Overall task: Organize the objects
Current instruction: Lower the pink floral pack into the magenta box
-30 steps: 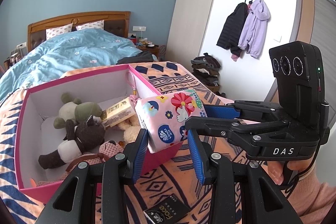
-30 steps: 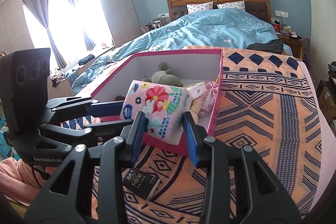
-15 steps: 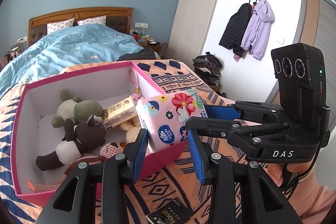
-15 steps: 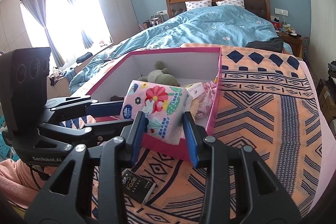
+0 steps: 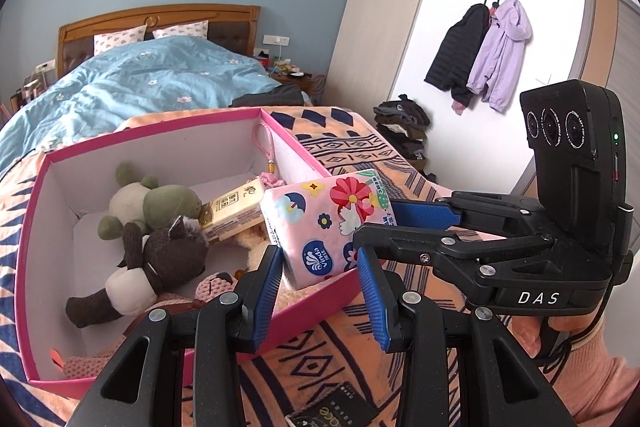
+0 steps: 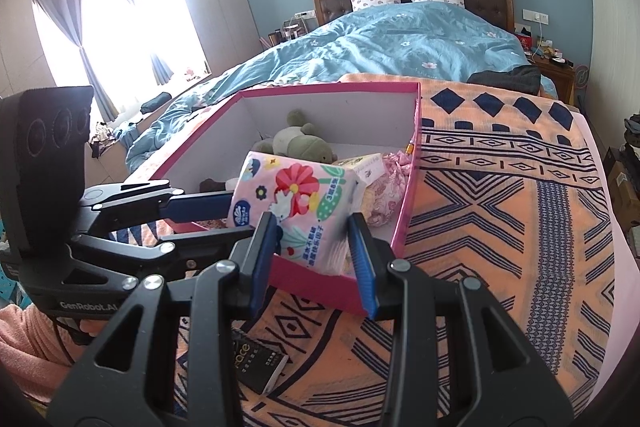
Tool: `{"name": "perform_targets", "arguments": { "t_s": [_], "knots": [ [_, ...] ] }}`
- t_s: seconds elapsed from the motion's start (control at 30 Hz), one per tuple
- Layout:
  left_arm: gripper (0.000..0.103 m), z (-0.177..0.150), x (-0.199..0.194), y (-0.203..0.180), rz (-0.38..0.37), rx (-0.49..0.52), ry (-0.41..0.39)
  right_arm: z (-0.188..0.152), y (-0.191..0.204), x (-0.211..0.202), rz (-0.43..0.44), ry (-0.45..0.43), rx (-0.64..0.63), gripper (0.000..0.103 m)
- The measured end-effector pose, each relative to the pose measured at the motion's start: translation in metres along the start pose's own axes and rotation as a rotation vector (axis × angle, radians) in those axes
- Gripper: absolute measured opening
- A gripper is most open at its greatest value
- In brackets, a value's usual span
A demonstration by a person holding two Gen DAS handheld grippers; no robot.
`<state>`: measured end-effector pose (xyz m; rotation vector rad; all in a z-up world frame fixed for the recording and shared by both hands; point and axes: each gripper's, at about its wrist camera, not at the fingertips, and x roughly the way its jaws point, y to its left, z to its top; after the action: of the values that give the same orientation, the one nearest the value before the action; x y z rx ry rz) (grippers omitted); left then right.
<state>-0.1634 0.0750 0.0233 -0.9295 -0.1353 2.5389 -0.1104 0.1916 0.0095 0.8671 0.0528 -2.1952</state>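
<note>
Little has shifted since a second ago: both grippers still hold the same pink flowered tissue pack (image 5: 332, 223) above the near corner of the pink box (image 5: 168, 131), with the view only edging slightly closer. From the left wrist view, the left gripper (image 5: 320, 267) has its jaws narrowed on the pack's near end, and the right gripper (image 5: 404, 223) pinches its other side. From the right wrist view, the right gripper (image 6: 316, 239) clamps the pack (image 6: 296, 199) while the left gripper (image 6: 216, 211) reaches in from the side. Inside the box lie a green plush (image 5: 160, 203), a dark plush (image 5: 160, 263) and a yellow packet (image 5: 236, 207). A black booklet (image 6: 260, 363) rests on the orange patterned blanket (image 6: 500, 227)
</note>
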Motion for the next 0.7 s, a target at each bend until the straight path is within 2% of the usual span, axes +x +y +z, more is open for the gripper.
{"name": "perform_targets", "arguments": {
  "t_s": [0.7],
  "knots": [
    [0.039,0.003,0.012,0.009,0.002,-0.021,0.026,0.005,-0.003,0.013,-0.019,0.038,0.007,0.04]
  ]
}}
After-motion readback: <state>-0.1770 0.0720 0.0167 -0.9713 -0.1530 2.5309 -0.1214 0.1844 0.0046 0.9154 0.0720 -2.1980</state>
